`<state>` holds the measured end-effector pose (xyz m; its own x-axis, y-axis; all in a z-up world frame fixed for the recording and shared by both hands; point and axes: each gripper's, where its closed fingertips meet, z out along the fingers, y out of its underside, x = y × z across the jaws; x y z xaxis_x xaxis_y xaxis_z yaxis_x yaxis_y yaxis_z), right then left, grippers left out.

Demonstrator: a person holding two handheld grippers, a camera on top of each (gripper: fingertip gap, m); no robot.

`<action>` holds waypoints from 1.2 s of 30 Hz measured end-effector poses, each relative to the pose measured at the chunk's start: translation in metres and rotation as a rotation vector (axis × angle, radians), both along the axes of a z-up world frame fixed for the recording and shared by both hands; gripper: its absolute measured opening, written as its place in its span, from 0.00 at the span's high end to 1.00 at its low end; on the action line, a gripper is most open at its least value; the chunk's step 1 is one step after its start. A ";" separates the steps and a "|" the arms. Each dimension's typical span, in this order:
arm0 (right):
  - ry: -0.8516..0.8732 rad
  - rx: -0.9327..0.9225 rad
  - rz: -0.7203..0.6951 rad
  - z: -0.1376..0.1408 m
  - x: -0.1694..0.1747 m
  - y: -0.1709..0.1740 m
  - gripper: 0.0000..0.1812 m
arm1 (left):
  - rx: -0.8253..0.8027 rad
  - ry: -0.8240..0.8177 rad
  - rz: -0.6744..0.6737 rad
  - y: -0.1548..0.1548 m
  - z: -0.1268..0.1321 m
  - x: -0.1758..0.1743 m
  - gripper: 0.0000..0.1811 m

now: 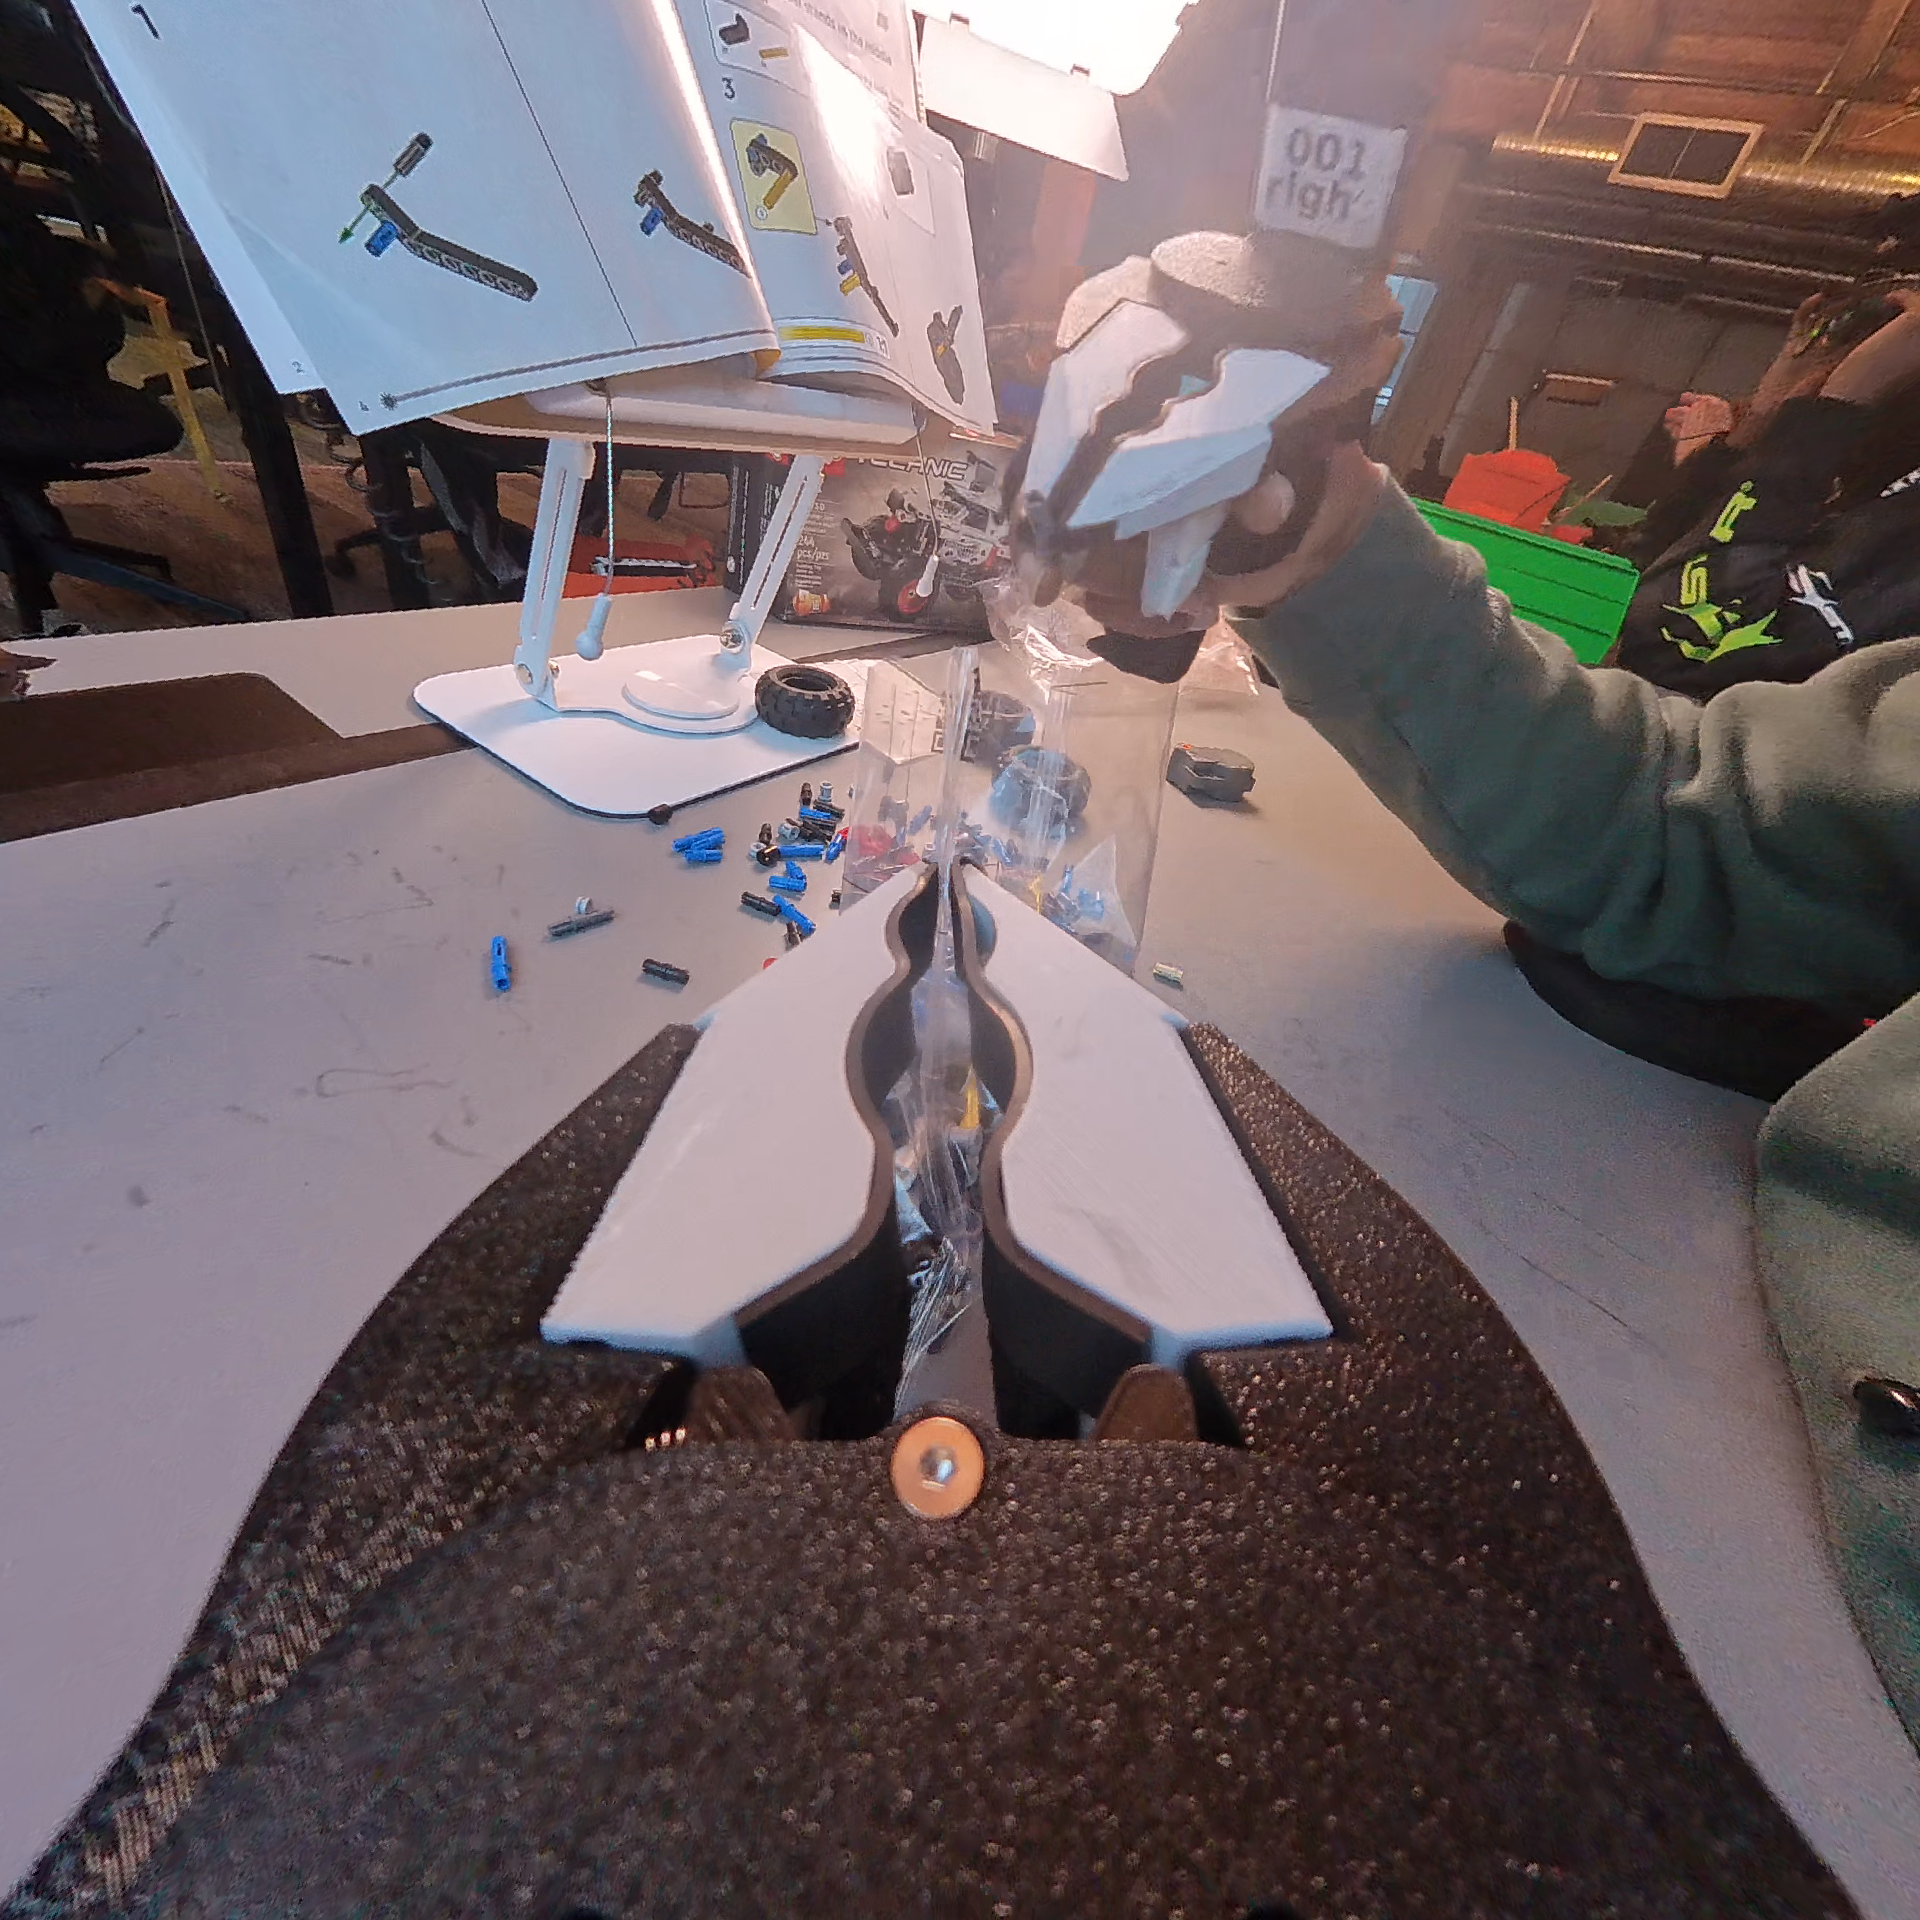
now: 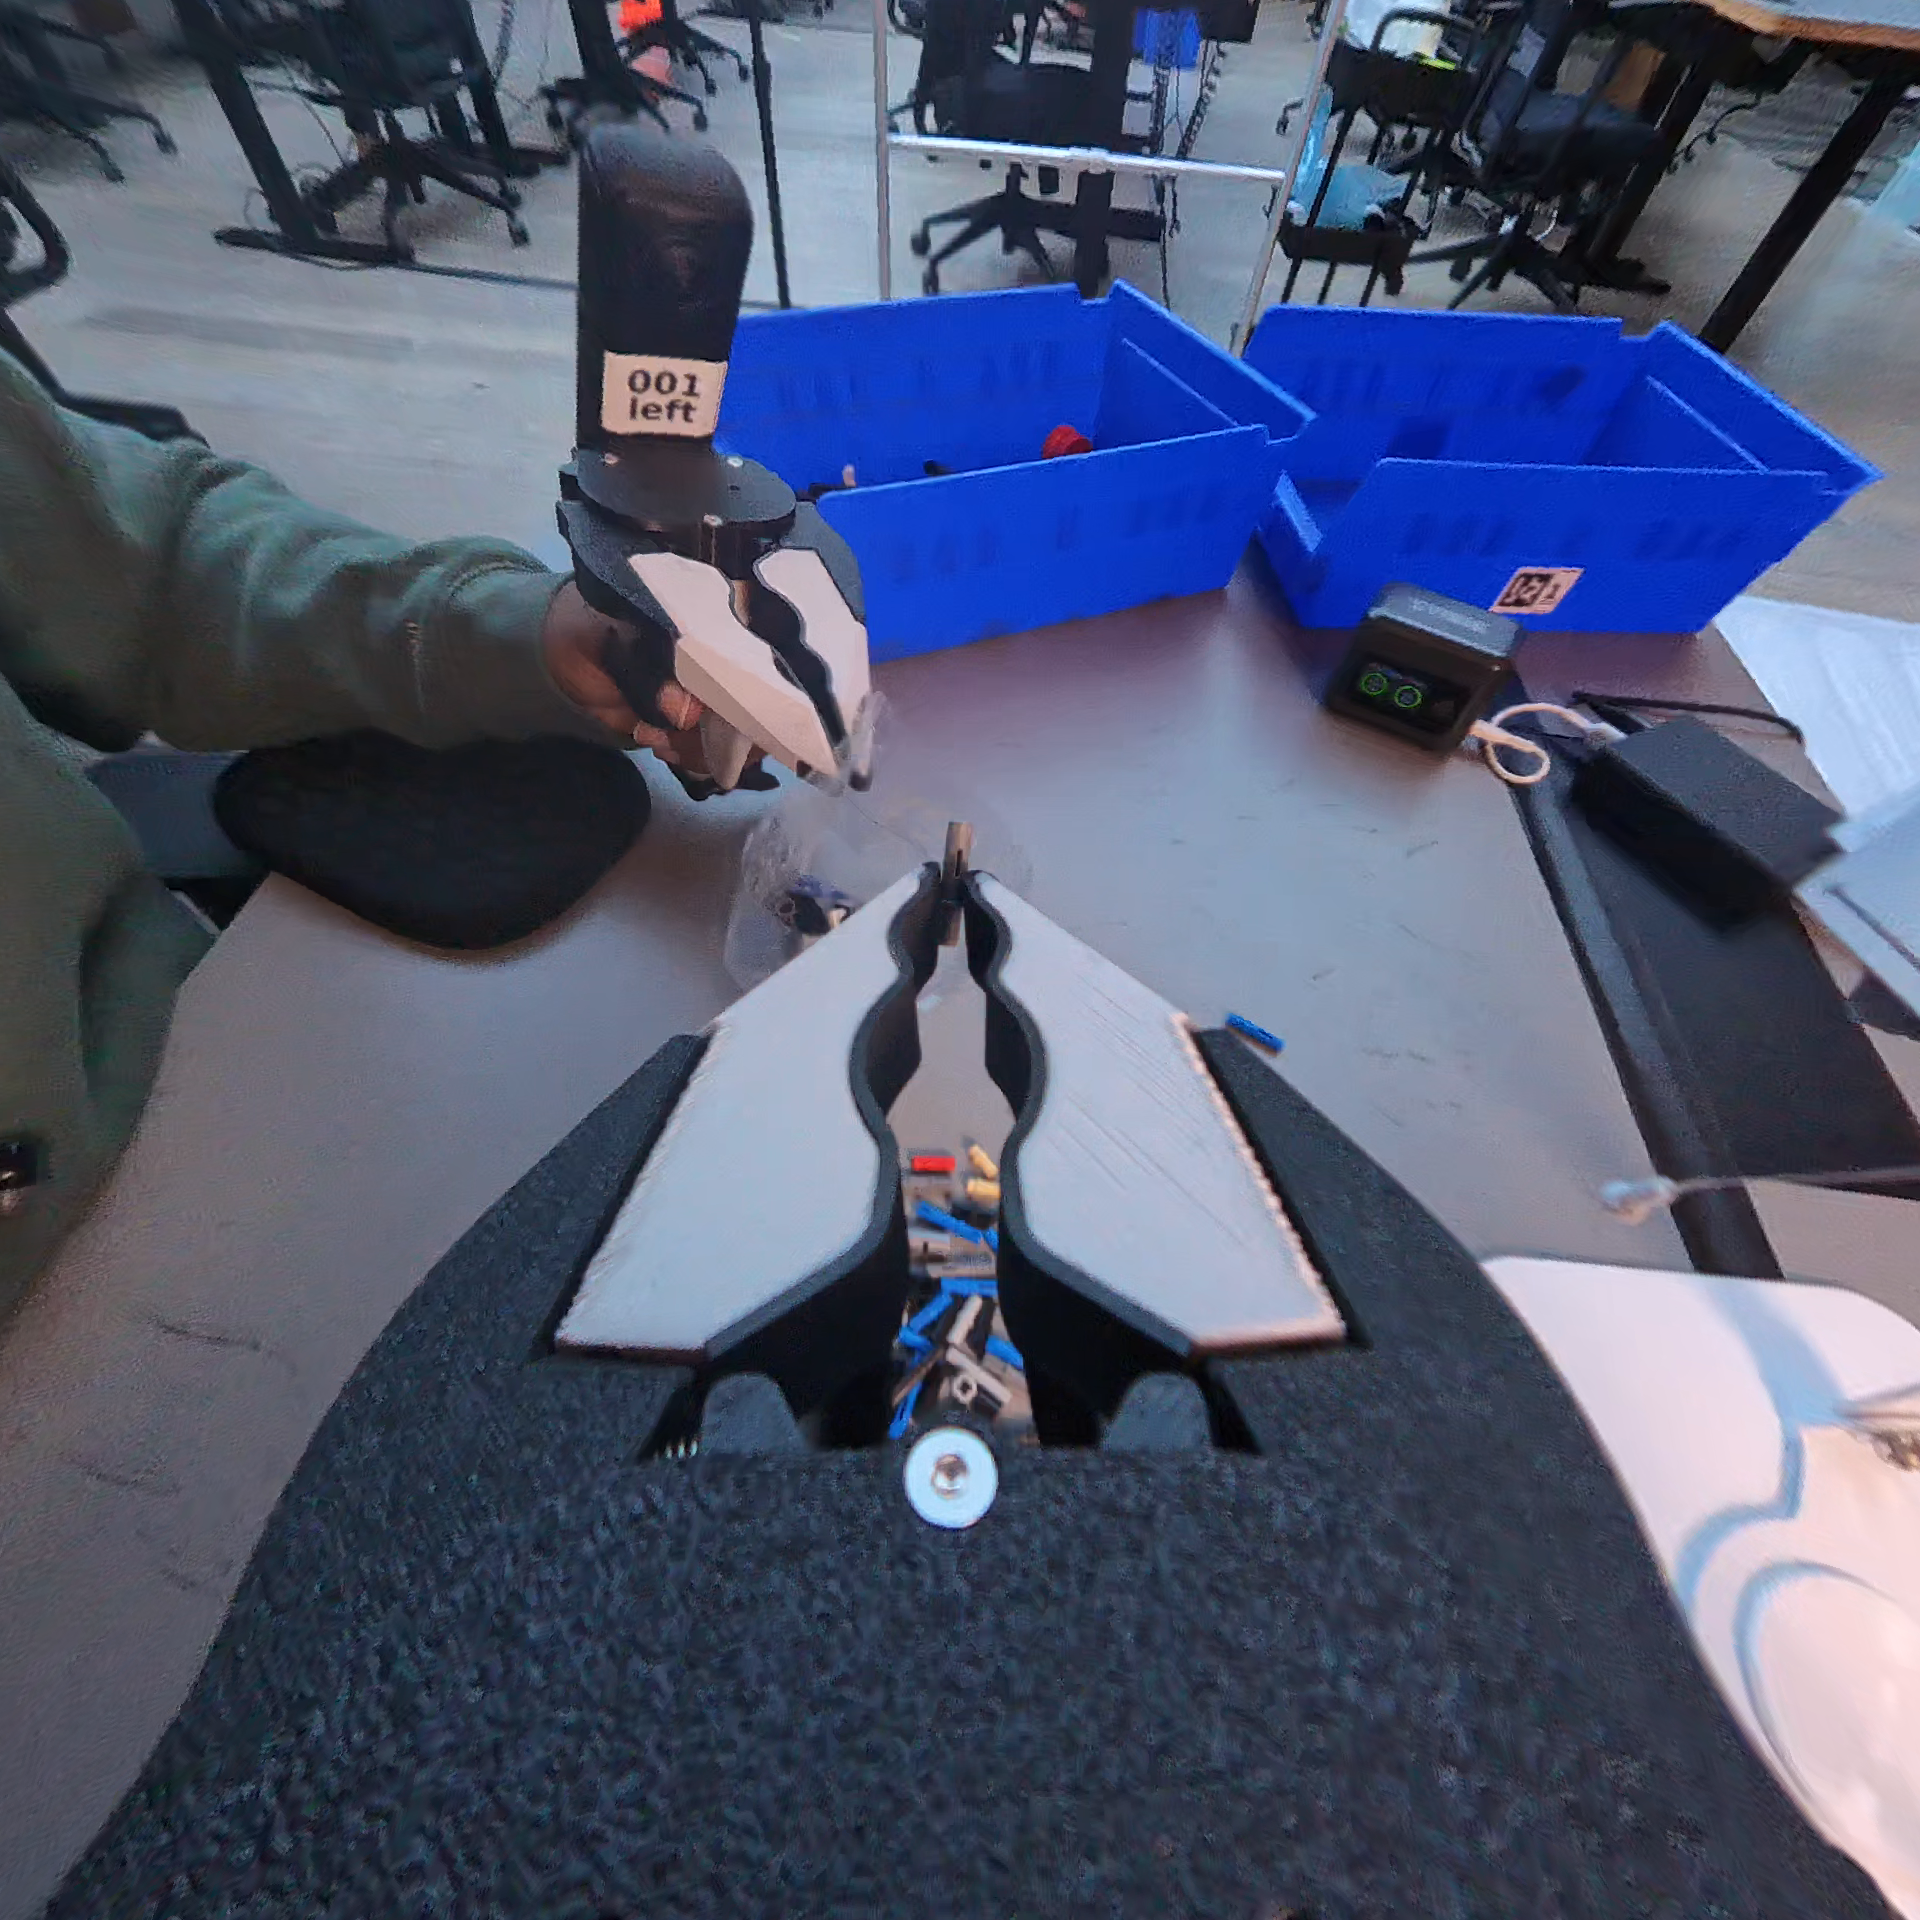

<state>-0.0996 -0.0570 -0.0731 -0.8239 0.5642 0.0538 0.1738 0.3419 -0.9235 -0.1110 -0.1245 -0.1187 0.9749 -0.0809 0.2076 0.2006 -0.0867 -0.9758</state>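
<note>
Left gripper (image 1: 948,896) pinched shut on clear bag (image 1: 1023,758), above grey table (image 1: 312,1039). Right gripper (image 2: 951,883) nipped shut on bag's upper edge, seemingly with a small dark piece. Best gripped firmly at the tips: slippery film. Left view only: spilled pins (image 1: 769,847), manual (image 1: 468,208). Right view only: blue bins (image 2: 1039,540).

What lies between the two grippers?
A clear plastic bag of small parts stretches between left gripper and right gripper, pinched by both; the left wrist view shows it best.
</note>
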 end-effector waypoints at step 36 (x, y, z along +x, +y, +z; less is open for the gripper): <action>-0.386 0.498 -0.053 -0.167 0.011 0.001 0.82 | 0.024 0.016 0.079 -0.015 0.007 -0.016 0.99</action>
<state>-0.0881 -0.0557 -0.2397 -0.8082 0.5884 0.0245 0.4912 0.6965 -0.5230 -0.1274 -0.1395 -0.1120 0.9815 -0.0089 0.1913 0.1906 -0.0475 -0.9805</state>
